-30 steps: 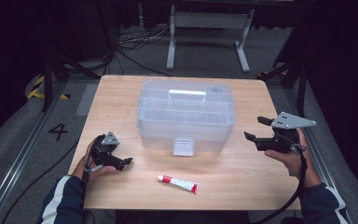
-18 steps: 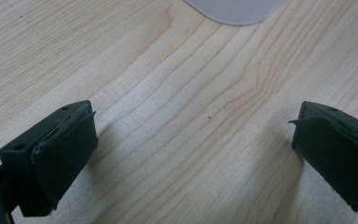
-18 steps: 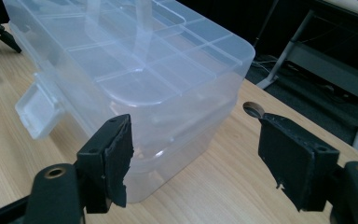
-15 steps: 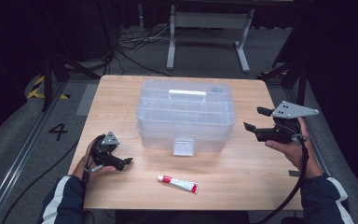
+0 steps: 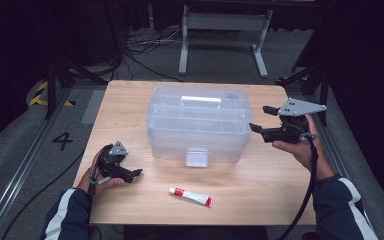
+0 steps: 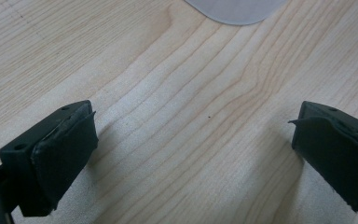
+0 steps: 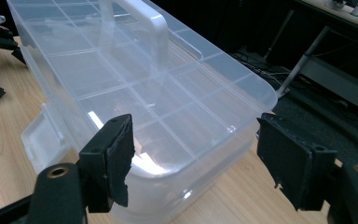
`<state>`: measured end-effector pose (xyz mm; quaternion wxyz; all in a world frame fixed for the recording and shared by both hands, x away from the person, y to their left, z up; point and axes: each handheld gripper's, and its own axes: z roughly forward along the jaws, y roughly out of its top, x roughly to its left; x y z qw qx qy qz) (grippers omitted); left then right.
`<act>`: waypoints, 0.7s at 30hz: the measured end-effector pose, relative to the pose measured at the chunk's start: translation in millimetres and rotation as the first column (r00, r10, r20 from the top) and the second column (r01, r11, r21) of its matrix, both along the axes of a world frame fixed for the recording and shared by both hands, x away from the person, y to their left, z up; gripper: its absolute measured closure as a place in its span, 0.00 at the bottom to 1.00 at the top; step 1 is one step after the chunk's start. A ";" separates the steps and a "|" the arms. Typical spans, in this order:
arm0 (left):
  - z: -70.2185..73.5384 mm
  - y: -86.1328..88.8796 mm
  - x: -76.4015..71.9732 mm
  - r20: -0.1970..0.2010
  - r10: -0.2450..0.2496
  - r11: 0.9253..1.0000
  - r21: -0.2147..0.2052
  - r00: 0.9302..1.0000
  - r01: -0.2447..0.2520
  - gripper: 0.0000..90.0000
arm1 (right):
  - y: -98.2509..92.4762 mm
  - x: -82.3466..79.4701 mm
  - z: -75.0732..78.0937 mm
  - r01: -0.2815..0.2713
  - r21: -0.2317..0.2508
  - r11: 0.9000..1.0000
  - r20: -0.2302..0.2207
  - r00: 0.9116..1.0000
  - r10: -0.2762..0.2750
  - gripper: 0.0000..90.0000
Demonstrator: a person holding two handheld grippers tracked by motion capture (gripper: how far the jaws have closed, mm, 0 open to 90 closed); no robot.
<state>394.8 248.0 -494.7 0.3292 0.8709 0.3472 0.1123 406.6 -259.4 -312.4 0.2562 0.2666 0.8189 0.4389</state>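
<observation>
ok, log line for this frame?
left gripper: open, low over table | right gripper: open, beside box | tube: untouched

Left gripper (image 6: 193, 158): two black jaws rise from the bottom corners, standing wide apart with nothing between them.
Pads (image 6: 63, 163): dark, rubbery, worn ragged at the edges.
Table (image 6: 186, 107): pale wood with flowing grain, lying bare between the jaws, close beneath them.
Box (image 6: 235, 9): a rounded translucent corner at the far edge, well apart from both jaws.
</observation>
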 end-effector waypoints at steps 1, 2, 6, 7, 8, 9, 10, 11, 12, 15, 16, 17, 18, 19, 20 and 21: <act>0.0 0.0 0.0 0.000 0.000 1.000 0.000 1.000 0.000 0.00 | 0.0 0.0 0.0 0.000 0.000 1.000 0.000 1.000 0.000 0.31; 0.0 0.0 0.0 0.000 0.000 1.000 0.000 1.000 0.000 0.00 | 3.2 1.7 1.3 -0.006 -0.001 1.000 -0.003 1.000 0.006 0.31; 0.1 0.0 0.0 0.000 0.001 1.000 0.001 1.000 -0.001 0.00 | 15.5 8.5 5.0 -0.029 -0.014 0.999 -0.008 1.000 0.029 0.32; 0.1 0.0 -0.1 0.000 0.001 1.000 0.001 1.000 -0.001 0.00 | 20.0 10.7 5.5 -0.034 -0.021 0.999 -0.009 0.999 0.034 0.32; 0.0 0.0 0.0 0.001 0.001 1.000 0.001 1.000 -0.001 0.00 | 23.4 12.6 5.8 -0.038 -0.027 0.999 -0.010 0.999 0.038 0.32; 0.0 0.0 -0.1 0.000 0.001 1.000 0.000 1.000 -0.001 0.00 | 26.8 14.6 5.9 -0.043 -0.029 0.999 -0.016 0.999 0.042 0.33; 0.0 0.0 -0.1 0.000 0.002 1.000 0.000 1.000 -0.002 0.00 | 30.0 16.5 6.1 -0.047 -0.033 0.998 -0.016 0.999 0.047 0.33; 0.1 0.0 0.0 0.001 0.001 1.000 0.001 1.000 -0.001 0.00 | 32.2 17.8 6.3 -0.048 -0.035 0.998 -0.015 0.999 0.047 0.33; 0.1 0.0 0.0 0.000 0.002 1.000 0.002 1.000 -0.002 0.00 | 37.0 21.2 6.9 -0.058 -0.030 0.998 -0.021 0.998 0.057 0.34; 0.0 -0.4 -0.3 -0.003 0.013 1.000 -0.002 1.000 -0.013 0.00 | 45.2 26.3 8.1 -0.072 -0.036 0.997 -0.029 0.997 0.071 0.36; 0.0 -0.6 0.0 -0.002 0.017 1.000 -0.001 1.000 -0.017 0.00 | 48.3 28.4 8.6 -0.075 -0.037 0.996 -0.032 0.997 0.074 0.37; 0.2 -0.7 0.5 0.000 0.021 1.000 0.003 1.000 -0.021 0.00 | 51.5 30.7 9.1 -0.079 -0.038 0.996 -0.035 0.996 0.078 0.38; 0.6 -1.1 1.0 0.002 0.023 1.000 0.007 1.000 -0.023 0.00 | 54.8 33.3 9.6 -0.086 -0.044 0.995 -0.041 0.996 0.085 0.39; 1.2 -1.4 1.3 -0.002 0.024 1.000 0.012 1.000 -0.024 0.00 | 58.4 36.0 10.0 -0.096 -0.049 0.994 -0.051 0.994 0.093 0.39; 1.6 -2.6 0.9 -0.008 0.035 0.999 0.005 0.999 -0.035 0.01 | 61.0 37.8 10.4 -0.099 -0.053 0.994 -0.053 0.994 0.097 0.40; 2.0 -2.9 0.8 -0.009 0.035 0.999 0.002 0.999 -0.035 0.04 | 65.6 41.6 10.8 -0.100 -0.055 0.993 -0.058 0.994 0.097 0.41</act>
